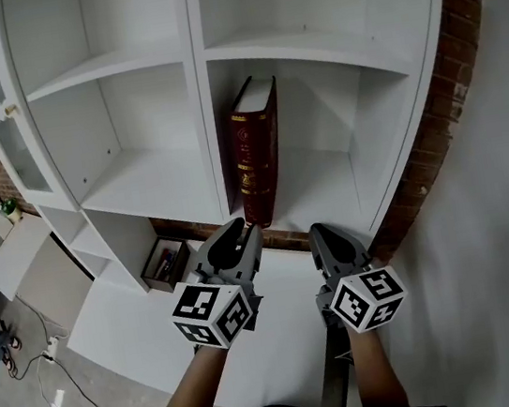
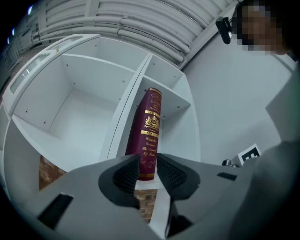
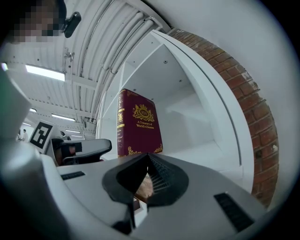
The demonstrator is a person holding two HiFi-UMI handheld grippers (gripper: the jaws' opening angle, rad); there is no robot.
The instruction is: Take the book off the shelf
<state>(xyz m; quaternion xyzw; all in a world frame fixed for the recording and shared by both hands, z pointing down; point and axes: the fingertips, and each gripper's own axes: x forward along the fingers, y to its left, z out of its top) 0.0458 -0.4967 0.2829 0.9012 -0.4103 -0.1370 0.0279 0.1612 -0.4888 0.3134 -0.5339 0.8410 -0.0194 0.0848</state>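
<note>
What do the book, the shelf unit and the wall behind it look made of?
Book: dark red hardcover, leather-look with a slight sheen and gold stamped print; real or imitation leather, can't tell.
Shelf unit: smooth, matte white boards, probably painted or laminated wood board.
Wall: bare red brick, rough, mortar joints visible.
</note>
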